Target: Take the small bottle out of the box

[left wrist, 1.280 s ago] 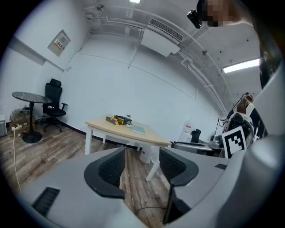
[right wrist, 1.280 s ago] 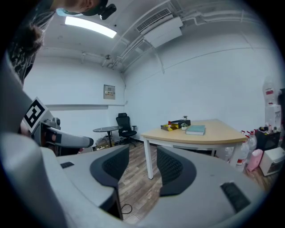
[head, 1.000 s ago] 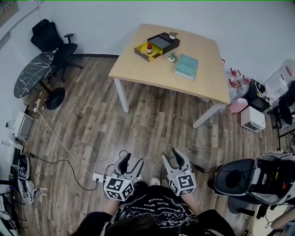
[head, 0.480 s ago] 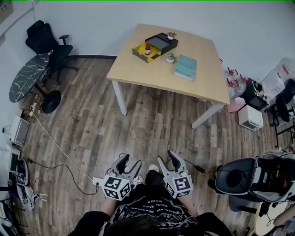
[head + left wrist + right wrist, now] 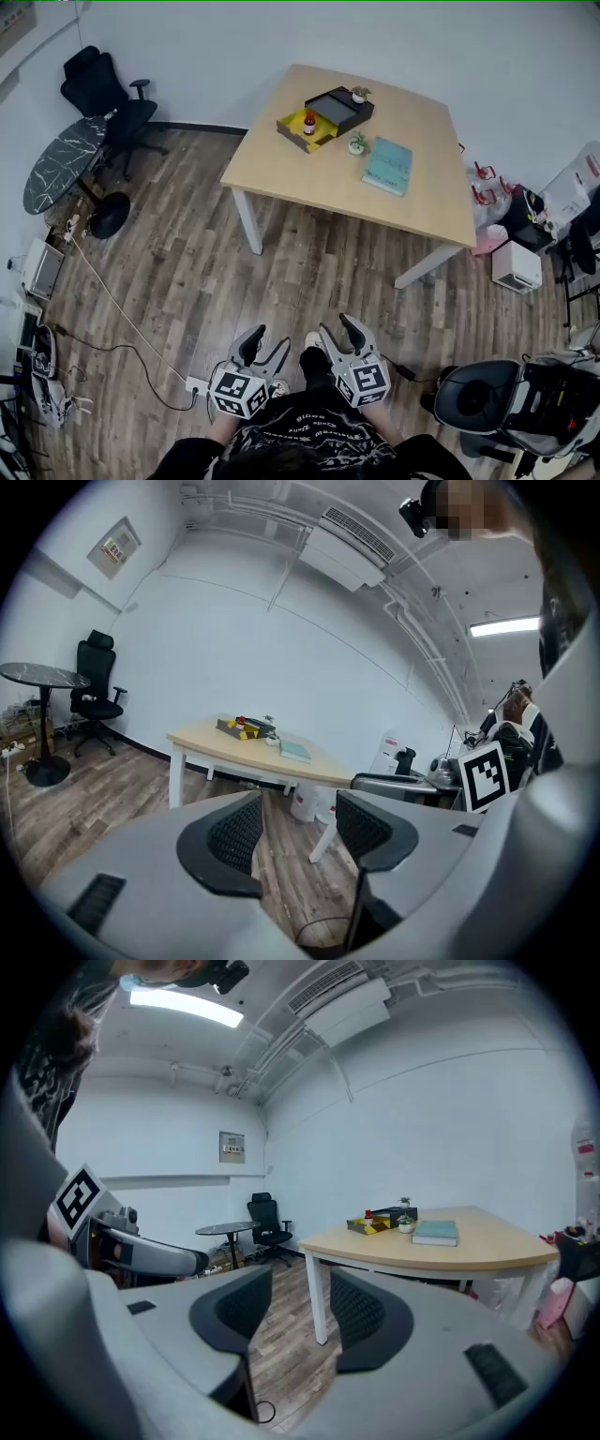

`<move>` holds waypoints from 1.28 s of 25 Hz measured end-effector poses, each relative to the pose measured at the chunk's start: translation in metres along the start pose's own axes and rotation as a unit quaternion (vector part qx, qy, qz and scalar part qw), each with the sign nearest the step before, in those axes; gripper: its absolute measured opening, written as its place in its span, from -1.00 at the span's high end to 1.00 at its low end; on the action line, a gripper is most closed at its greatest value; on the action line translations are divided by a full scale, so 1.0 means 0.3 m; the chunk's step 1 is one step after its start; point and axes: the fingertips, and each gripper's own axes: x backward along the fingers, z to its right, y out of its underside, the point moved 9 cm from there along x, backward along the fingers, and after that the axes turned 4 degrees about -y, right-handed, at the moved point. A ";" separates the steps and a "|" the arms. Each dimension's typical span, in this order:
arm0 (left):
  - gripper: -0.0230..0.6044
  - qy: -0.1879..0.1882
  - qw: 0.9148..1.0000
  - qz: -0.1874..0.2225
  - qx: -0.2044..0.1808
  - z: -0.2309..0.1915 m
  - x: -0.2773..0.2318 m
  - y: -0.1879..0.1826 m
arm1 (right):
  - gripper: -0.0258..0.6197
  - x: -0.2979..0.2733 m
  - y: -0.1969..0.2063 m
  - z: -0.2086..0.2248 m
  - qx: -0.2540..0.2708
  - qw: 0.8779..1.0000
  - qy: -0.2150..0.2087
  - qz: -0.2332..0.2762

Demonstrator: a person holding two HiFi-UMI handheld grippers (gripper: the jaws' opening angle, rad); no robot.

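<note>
A small bottle (image 5: 309, 122) with a red cap stands in the yellow tray of a black-and-yellow box (image 5: 325, 111) on the far wooden table (image 5: 281, 169). The box (image 5: 380, 1222) and bottle (image 5: 368, 1215) appear small in the right gripper view, and the box (image 5: 244, 727) is tiny in the left gripper view. My left gripper (image 5: 267, 339) and right gripper (image 5: 335, 327) are held close to my body, far from the table, above the floor. Both stand open with nothing between their fingers.
On the table also lie a teal book (image 5: 387, 166) and two small potted plants (image 5: 357, 142). A black office chair (image 5: 108, 89) and a round dark side table (image 5: 64, 164) stand at the left. A cable (image 5: 112, 281) runs across the wooden floor. Another chair (image 5: 487, 398) sits at the lower right.
The view has shifted slightly; the table now appears a little lower and to the right. Both grippers stay open near my body, drawn a bit closer together.
</note>
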 end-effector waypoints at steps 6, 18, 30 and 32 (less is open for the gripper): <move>0.13 -0.011 1.000 0.006 0.004 -0.040 -0.186 -0.086 | 0.28 -0.153 -0.065 0.173 0.011 1.000 -0.023 -0.006; 0.13 -0.051 0.998 0.020 0.029 -0.038 -0.494 -0.195 | 0.28 -0.351 -0.158 0.496 0.017 0.998 -0.052 0.000; 0.13 -0.076 0.997 0.021 0.015 0.019 -0.691 -0.239 | 0.28 -0.403 -0.169 0.695 0.006 0.998 -0.056 -0.004; 0.13 -0.075 0.997 0.019 0.014 0.024 -0.704 -0.244 | 0.28 -0.401 -0.168 0.708 0.004 0.998 -0.055 -0.004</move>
